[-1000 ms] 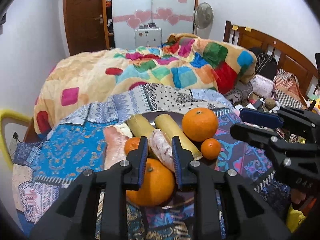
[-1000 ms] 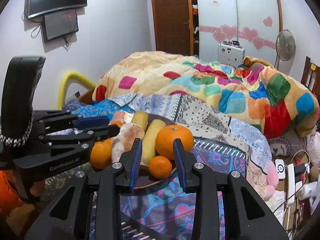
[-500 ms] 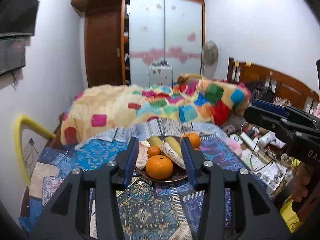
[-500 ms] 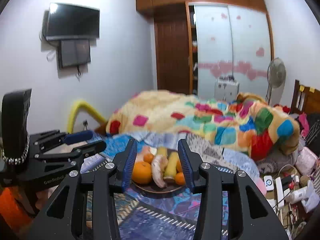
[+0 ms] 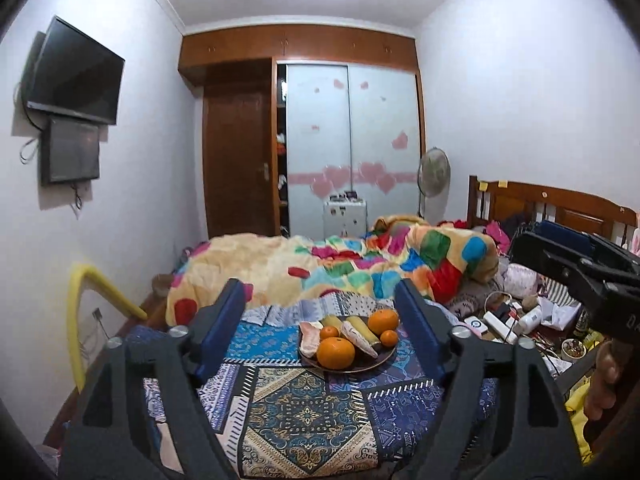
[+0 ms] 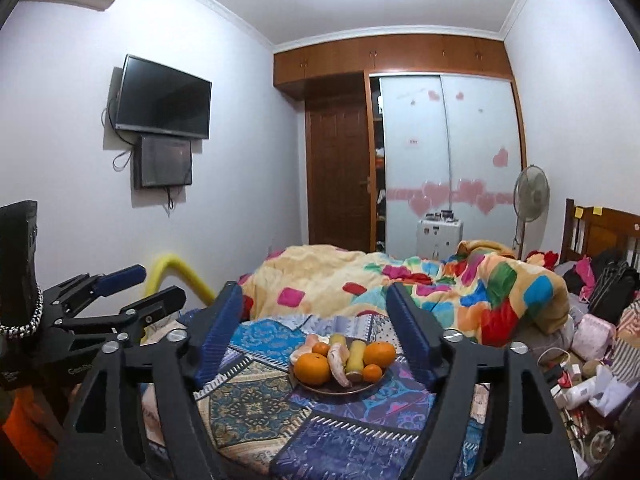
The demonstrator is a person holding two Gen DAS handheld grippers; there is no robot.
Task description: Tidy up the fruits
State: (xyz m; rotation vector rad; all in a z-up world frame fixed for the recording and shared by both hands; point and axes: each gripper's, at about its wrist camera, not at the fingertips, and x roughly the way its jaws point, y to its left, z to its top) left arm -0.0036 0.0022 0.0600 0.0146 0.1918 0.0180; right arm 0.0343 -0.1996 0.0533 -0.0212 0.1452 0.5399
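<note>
A dark plate (image 5: 360, 366) (image 6: 340, 390) sits on a blue patterned cloth (image 5: 308, 412). It holds a large orange (image 5: 336, 353) (image 6: 312, 368), a second orange (image 5: 383, 321) (image 6: 379, 354), two small ones, pale yellow sticks (image 6: 355, 354) and pinkish peeled pieces (image 6: 337, 364). My left gripper (image 5: 319, 292) (image 6: 160, 282) hangs well back from the plate and above it. Its jaws are opening and nothing is between them. My right gripper (image 6: 314, 296) (image 5: 532, 240) stands beside it, equally far back, jaws also opening and empty. A hand (image 5: 604, 380) holds its grip.
A colourful patchwork quilt (image 5: 360, 264) is heaped on the bed behind the plate. Cables, bottles and small clutter (image 5: 516, 320) lie to the right near the wooden headboard (image 5: 560, 208). A yellow curved tube (image 5: 96, 292) stands at the left. A TV (image 6: 162, 98), wardrobe and fan line the walls.
Both grippers have drawn back and up from the plate, which now looks small and far. Both pairs of jaws have gone from nearly shut to wide apart. The fruit has not moved.
</note>
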